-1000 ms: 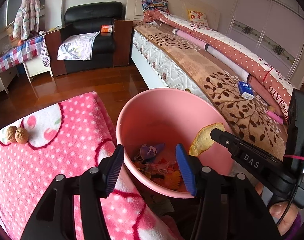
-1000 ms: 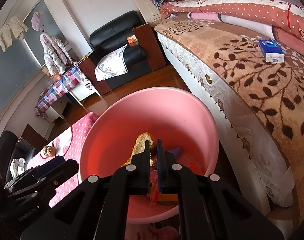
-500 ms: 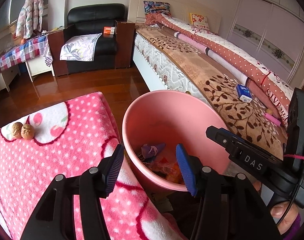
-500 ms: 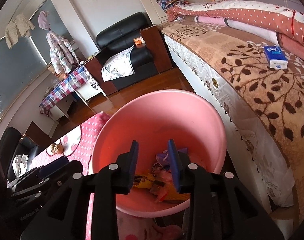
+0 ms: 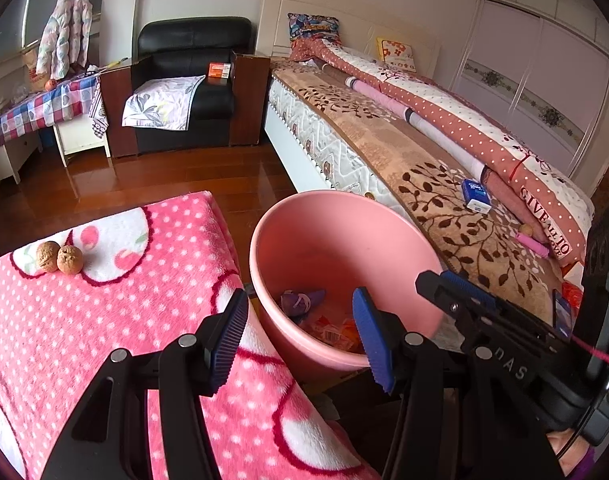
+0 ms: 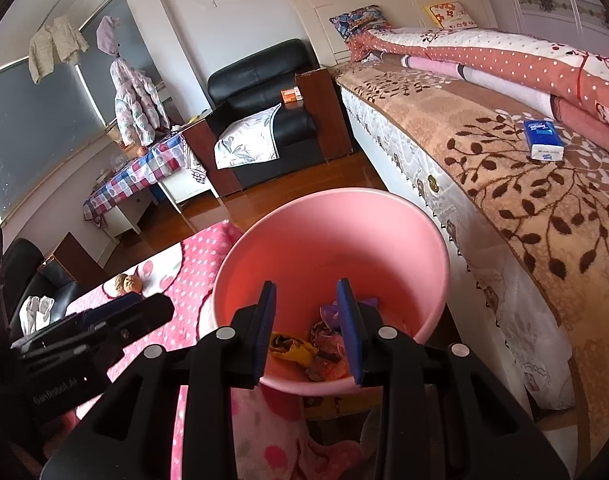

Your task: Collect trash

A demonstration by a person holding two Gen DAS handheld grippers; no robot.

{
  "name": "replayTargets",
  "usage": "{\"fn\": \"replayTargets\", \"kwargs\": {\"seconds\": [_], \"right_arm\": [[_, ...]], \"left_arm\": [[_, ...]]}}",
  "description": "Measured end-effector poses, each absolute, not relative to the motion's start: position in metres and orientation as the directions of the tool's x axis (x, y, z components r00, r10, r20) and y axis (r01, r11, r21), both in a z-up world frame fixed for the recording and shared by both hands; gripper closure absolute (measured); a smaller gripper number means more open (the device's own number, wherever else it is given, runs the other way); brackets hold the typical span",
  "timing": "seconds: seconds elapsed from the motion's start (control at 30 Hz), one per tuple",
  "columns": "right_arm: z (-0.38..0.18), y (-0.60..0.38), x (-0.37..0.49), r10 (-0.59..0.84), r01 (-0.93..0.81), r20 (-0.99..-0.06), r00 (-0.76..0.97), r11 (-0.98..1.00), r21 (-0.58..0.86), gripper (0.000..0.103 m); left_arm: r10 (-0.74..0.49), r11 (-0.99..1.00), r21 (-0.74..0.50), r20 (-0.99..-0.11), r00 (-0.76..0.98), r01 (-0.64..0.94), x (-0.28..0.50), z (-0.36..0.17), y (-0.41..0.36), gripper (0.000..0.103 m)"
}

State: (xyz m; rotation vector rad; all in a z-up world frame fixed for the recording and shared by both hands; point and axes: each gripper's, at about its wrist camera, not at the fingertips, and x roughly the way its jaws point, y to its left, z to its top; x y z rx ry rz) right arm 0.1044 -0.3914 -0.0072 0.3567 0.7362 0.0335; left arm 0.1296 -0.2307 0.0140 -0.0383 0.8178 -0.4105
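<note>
A pink bin [image 5: 336, 200] stands between the pink dotted blanket [image 5: 104, 340] and the bed; wrappers and other trash [image 6: 304, 350] lie at its bottom. My right gripper [image 6: 305, 292] hovers over the bin's near rim, open, with nothing between its blue pads. My left gripper [image 5: 299, 304] is wide open over the blanket's edge and the bin's left rim, also holding nothing. In the left wrist view the right gripper [image 5: 436, 280] reaches in from the right. Two walnuts [image 5: 59, 257] sit on the blanket at the far left.
The bed [image 5: 424, 160] runs along the right, with a blue tissue pack [image 5: 475, 196] and a pink pen [image 5: 532, 242] on it. A black armchair [image 5: 192, 80] and a checked-cloth table [image 5: 36, 108] stand across the wooden floor.
My right gripper opened and the yellowish piece it held is gone from its jaws. Both grippers drew back and up from the bin.
</note>
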Motion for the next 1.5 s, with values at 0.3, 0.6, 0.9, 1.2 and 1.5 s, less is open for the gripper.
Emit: {"fn": "replayTargets", "kwargs": {"seconds": [0.3,0.6,0.9,1.2,1.5], "right_arm": [[0.004,-0.384,0.082,0.147,0.080,-0.631,0.762,0.945,0.317,0.071],[0.014,-0.376,0.060,0.140,0.075,-0.606,0.783,0.946,0.315,0.070],[0.016,-0.370,0.045,0.120,0.087,-0.608,0.785,0.950,0.300,0.070],[0.012,-0.363,0.042,0.117,0.085,-0.622,0.774,0.955,0.286,0.054],[0.011,-0.354,0.038,0.090,0.091,-0.617,0.781,0.962,0.256,0.046]], "left_arm": [[-0.379,0.919,-0.195,-0.682,0.626,0.344,0.114,0.024,-0.223,0.049],[-0.375,0.920,-0.183,-0.664,0.647,0.345,0.096,0.033,-0.221,0.049],[-0.358,0.927,-0.170,-0.664,0.657,0.333,0.082,0.031,-0.219,0.049],[-0.302,0.947,-0.128,-0.662,0.686,0.294,0.078,0.032,-0.217,0.049],[-0.272,0.956,-0.105,-0.664,0.696,0.274,0.075,0.030,-0.214,0.051]]}}
